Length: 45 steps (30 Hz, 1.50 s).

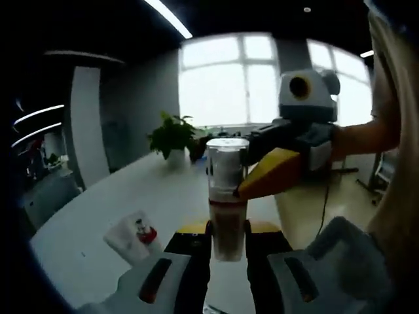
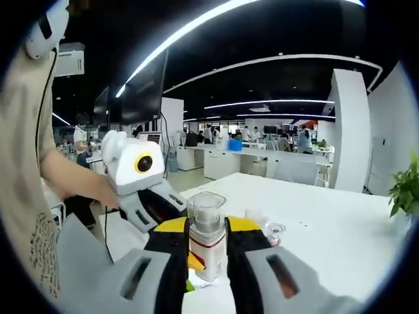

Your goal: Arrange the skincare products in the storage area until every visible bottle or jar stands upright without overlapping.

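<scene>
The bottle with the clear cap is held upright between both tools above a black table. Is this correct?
Not quite: the table is white, not black, as the left gripper view shows. The rest holds: the bottle with the clear cap stands upright, the left tool shut on its lower body and the right tool shut on it from the side.

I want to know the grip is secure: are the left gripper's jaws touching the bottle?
Touching. In the left gripper view, the left gripper has both jaws pressed against the bottle, no gap either side.
</scene>
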Tool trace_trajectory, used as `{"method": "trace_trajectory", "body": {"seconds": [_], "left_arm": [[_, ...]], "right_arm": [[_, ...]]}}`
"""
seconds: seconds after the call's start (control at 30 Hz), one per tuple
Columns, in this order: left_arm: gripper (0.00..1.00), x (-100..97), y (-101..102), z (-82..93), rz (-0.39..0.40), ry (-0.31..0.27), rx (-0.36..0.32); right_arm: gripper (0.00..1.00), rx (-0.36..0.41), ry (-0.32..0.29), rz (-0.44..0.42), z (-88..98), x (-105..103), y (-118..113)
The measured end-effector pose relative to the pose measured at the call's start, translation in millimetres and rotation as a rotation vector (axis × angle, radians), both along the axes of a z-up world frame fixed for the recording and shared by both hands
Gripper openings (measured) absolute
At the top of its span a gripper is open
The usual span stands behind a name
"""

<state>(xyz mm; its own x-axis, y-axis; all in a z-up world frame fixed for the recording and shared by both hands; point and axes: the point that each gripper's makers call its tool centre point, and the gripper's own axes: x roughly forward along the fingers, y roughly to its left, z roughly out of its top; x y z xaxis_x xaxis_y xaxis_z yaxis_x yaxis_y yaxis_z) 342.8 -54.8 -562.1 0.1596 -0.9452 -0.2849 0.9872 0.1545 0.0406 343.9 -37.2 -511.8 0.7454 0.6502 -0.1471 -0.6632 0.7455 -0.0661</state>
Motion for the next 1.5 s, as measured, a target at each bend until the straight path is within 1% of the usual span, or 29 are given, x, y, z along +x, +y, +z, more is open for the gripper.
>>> {"method": "trace_trajectory", "body": {"seconds": [0.03, 0.13, 0.17, 0.27, 0.37, 0.47, 0.57, 0.7, 0.8, 0.93, 1.03, 1.1, 1.2, 1.5], "left_arm": [[0.16, 0.6, -0.3, -1.5, 0.000, 0.001, 0.002], [0.16, 3.9, -2.5, -15.8, -0.001, 0.021, 0.018], [0.16, 4.2, -2.8, -17.5, -0.001, 0.023, 0.021], [0.16, 6.7, -4.7, -32.1, -0.003, 0.032, 0.046], [0.16, 8.9, -6.5, -45.2, -0.005, 0.040, 0.064], [0.16, 10.4, -7.6, -55.4, -0.004, 0.042, 0.075], [0.16, 12.0, -9.2, -71.0, -0.002, 0.044, 0.095], [0.16, 13.5, -10.2, -88.4, -0.001, 0.061, 0.115], [0.16, 14.2, -11.1, -102.2, -0.003, 0.075, 0.129], [0.16, 15.6, -12.8, -115.8, -0.002, 0.082, 0.145], [0.16, 17.2, -14.2, -124.9, -0.002, 0.079, 0.158], [0.16, 18.2, -16.0, -135.4, -0.005, 0.077, 0.172], [0.16, 18.4, -17.5, -144.2, -0.011, 0.075, 0.185], [0.16, 21.5, -18.4, -162.5, -0.009, 0.085, 0.200]], "right_arm": [[0.21, -0.003, 0.001, -0.002, -1.5, 0.5, -0.2], [0.21, -0.027, 0.019, -0.015, -15.7, 4.2, -2.2], [0.21, -0.033, 0.024, -0.017, -19.1, 4.9, -2.6], [0.21, -0.058, 0.043, -0.025, -33.5, 8.0, -4.6], [0.21, -0.070, 0.055, -0.030, -43.4, 10.1, -6.4], [0.21, -0.088, 0.073, -0.037, -57.5, 12.6, -8.4], [0.21, -0.111, 0.087, -0.039, -71.2, 14.2, -8.7], [0.21, -0.138, 0.096, -0.041, -88.2, 15.5, -8.8], [0.21, -0.143, 0.116, -0.047, -101.6, 17.1, -10.8], [0.21, -0.147, 0.136, -0.068, -117.2, 19.4, -14.4], [0.21, -0.157, 0.144, -0.083, -127.9, 20.5, -16.2], [0.21, -0.160, 0.151, -0.094, -133.4, 21.1, -17.6], [0.21, -0.176, 0.164, -0.105, -144.0, 21.7, -19.8], [0.21, -0.206, 0.187, -0.117, -163.4, 26.2, -21.6]]}}
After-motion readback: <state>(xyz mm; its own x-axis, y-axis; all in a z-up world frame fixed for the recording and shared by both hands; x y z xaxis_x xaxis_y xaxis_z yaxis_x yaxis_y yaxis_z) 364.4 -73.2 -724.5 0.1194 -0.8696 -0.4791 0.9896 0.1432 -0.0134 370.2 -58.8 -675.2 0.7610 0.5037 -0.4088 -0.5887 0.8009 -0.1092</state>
